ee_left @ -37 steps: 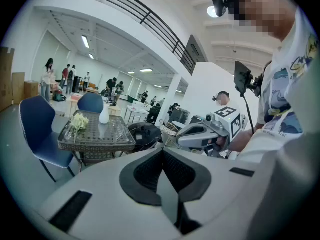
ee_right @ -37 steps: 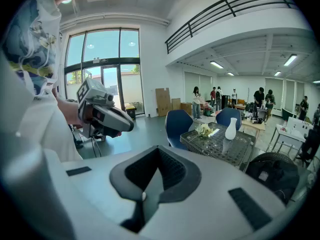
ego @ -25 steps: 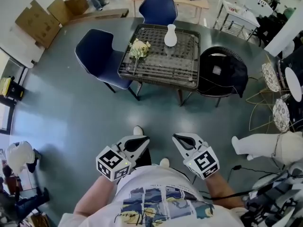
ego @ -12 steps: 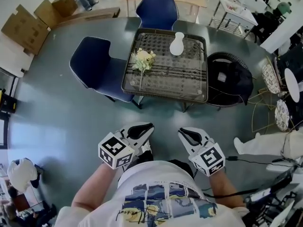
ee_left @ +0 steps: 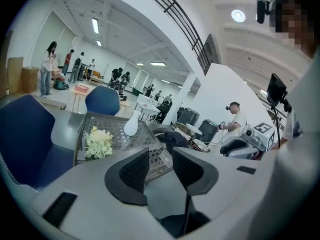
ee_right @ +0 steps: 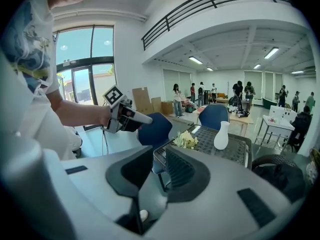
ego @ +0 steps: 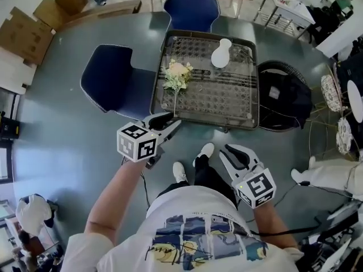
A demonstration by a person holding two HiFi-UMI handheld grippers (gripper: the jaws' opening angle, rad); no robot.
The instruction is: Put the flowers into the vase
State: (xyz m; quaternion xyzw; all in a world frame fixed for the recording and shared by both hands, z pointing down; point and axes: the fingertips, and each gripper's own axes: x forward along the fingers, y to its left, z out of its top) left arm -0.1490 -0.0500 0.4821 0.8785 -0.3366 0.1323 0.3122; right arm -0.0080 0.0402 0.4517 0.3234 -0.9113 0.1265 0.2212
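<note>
My left gripper, jaws just opening and empty, hangs short of the cream flower bouquet by the wire-mesh table's left edge. My right gripper is slightly apart and empty. I should pinch the stem low.

Bright, even light fills the hall: a ceiling strip light glows at two o'clock, a tall window at ten. Both gripper views bulge, with black corners. The floor has a soft sheen.
</note>
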